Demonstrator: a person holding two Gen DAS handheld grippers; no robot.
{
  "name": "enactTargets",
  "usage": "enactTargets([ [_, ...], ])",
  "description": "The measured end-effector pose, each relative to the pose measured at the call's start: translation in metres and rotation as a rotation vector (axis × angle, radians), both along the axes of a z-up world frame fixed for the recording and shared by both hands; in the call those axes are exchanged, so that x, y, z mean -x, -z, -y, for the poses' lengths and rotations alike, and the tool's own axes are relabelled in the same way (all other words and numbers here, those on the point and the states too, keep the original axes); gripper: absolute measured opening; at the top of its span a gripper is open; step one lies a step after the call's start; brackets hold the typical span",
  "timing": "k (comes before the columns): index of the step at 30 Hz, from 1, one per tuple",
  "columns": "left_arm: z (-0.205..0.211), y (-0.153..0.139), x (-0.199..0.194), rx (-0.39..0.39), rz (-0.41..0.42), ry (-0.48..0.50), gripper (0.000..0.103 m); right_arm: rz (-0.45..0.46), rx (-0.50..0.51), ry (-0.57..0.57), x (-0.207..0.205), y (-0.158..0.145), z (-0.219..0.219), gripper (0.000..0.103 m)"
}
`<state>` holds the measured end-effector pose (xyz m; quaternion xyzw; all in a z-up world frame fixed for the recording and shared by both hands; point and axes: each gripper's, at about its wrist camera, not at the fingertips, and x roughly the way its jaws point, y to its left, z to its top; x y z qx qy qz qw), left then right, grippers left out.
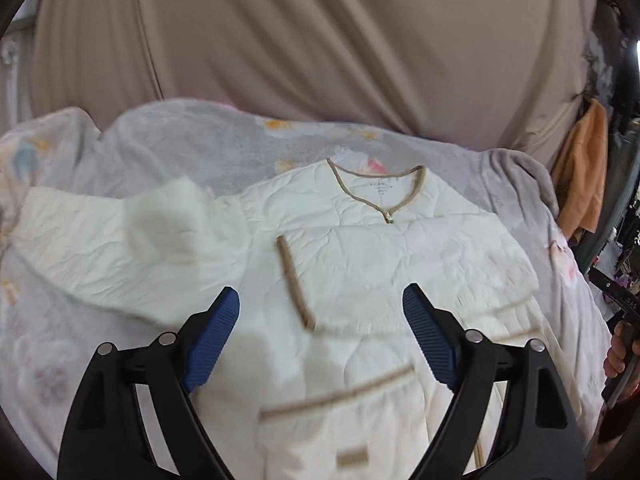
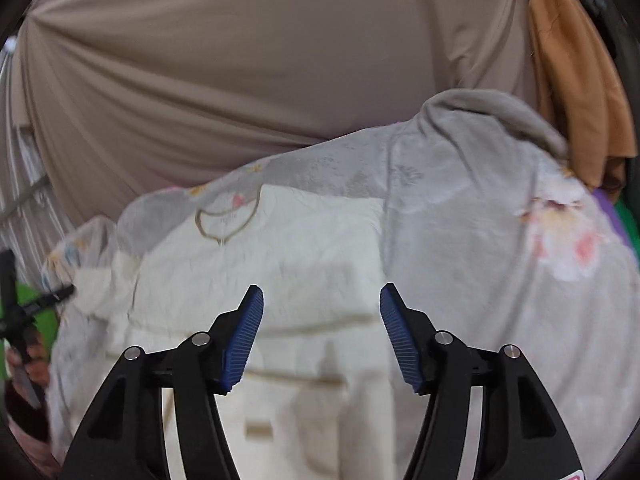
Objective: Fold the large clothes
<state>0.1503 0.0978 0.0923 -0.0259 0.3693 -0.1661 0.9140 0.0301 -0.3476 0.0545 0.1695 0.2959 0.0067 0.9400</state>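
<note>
A cream quilted top (image 1: 360, 264) with tan trim and a V neckline (image 1: 376, 188) lies spread on a grey flowered blanket (image 1: 180, 140). One sleeve (image 1: 132, 248) stretches out to the left; a tan-edged cuff (image 1: 294, 280) lies folded across the chest. My left gripper (image 1: 320, 304) is open and empty, hovering above the top's lower front. In the right wrist view the top (image 2: 280, 264) lies ahead, its right side folded in. My right gripper (image 2: 322, 300) is open and empty above it.
A beige curtain (image 1: 300, 40) hangs behind the bed. Orange cloth (image 2: 576, 80) hangs at the right. The blanket's bare part (image 2: 500, 260) spreads to the right of the top. The other handheld gripper shows at the left edge (image 2: 20, 320).
</note>
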Motion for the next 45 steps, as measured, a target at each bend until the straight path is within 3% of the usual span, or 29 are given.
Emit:
enactTargets([
  [5, 0.023, 0.060, -0.090, 0.004, -0.188, -0.052, 0.081, -0.126, -0.077, 0.077, -0.105, 0.041, 0.009, 0.060],
  [9, 0.019, 0.100, -0.124, 0.046, -0.293, -0.092, 0.073, -0.218, -0.129, 0.163, -0.157, 0.087, 0.023, 0.060],
  [10, 0.020, 0.103, -0.125, 0.042, -0.287, -0.092, 0.067, -0.250, -0.134, 0.172, -0.168, 0.099, 0.026, 0.052],
  [11, 0.020, 0.102, -0.125, 0.031, -0.261, -0.091, 0.050, -0.266, -0.143, 0.163, -0.175, 0.107, 0.026, 0.028],
  [12, 0.021, 0.099, -0.123, 0.024, -0.246, -0.081, 0.038, -0.263, -0.148, 0.146, -0.177, 0.108, 0.025, 0.021],
  [13, 0.021, 0.094, -0.120, 0.015, -0.228, -0.077, 0.017, -0.220, -0.120, 0.136, -0.174, 0.100, 0.020, 0.013],
  [14, 0.019, 0.084, -0.116, 0.029, -0.197, -0.068, 0.014, -0.148, -0.066, 0.126, -0.166, 0.085, 0.013, 0.010],
  [16, 0.016, 0.061, -0.106, 0.052, -0.106, -0.060, 0.013, -0.009, 0.001, 0.090, -0.145, 0.055, 0.001, 0.009],
  [18, 0.015, 0.050, -0.101, 0.041, -0.041, -0.069, 0.013, 0.061, 0.027, 0.083, -0.132, 0.043, -0.001, 0.009],
  [20, 0.022, 0.065, -0.108, -0.026, -0.043, -0.071, 0.014, -0.012, 0.076, 0.106, -0.144, 0.061, 0.004, 0.010],
  [21, 0.026, 0.079, -0.116, -0.053, -0.083, -0.071, 0.014, -0.114, 0.072, 0.108, -0.159, 0.085, 0.010, 0.010],
  [22, 0.031, 0.102, -0.125, -0.088, -0.152, -0.071, 0.014, -0.209, 0.044, 0.105, -0.170, 0.107, 0.017, 0.014],
  [23, 0.031, 0.114, -0.128, -0.096, -0.176, -0.071, 0.015, -0.230, -0.018, 0.104, -0.171, 0.117, 0.024, 0.015],
  [25, 0.032, 0.107, -0.118, -0.127, -0.122, -0.080, 0.016, -0.182, -0.037, 0.132, -0.158, 0.102, 0.032, 0.016],
  [27, 0.027, 0.091, -0.106, -0.130, -0.094, -0.095, 0.017, -0.115, 0.025, 0.165, -0.138, 0.077, 0.029, 0.018],
  [30, 0.014, 0.056, -0.072, -0.082, -0.015, -0.095, 0.036, -0.029, 0.083, 0.078, -0.105, 0.044, 0.007, 0.017],
  [32, 0.017, 0.037, -0.049, -0.057, 0.045, -0.068, 0.051, -0.034, 0.122, -0.012, -0.094, 0.038, -0.017, 0.014],
  [33, 0.025, 0.034, -0.043, -0.058, 0.059, -0.048, 0.052, -0.048, 0.136, -0.064, -0.092, 0.041, -0.033, 0.014],
  [36, 0.065, 0.057, -0.041, -0.115, -0.004, 0.040, 0.052, -0.101, 0.165, -0.191, -0.098, 0.061, -0.076, 0.013],
  [37, 0.074, 0.069, -0.042, -0.146, -0.030, 0.056, 0.052, -0.132, 0.193, -0.227, -0.101, 0.073, -0.089, 0.007],
  [39, 0.086, 0.098, -0.043, -0.238, -0.076, 0.059, 0.053, -0.189, 0.295, -0.226, -0.108, 0.093, -0.100, 0.006],
  [40, 0.084, 0.107, -0.043, -0.259, -0.080, 0.051, 0.053, -0.210, 0.314, -0.215, -0.107, 0.100, -0.096, 0.006],
  [45, 0.057, 0.113, -0.036, -0.262, -0.066, 0.026, 0.054, -0.266, 0.196, -0.104, -0.099, 0.107, -0.031, 0.002],
])
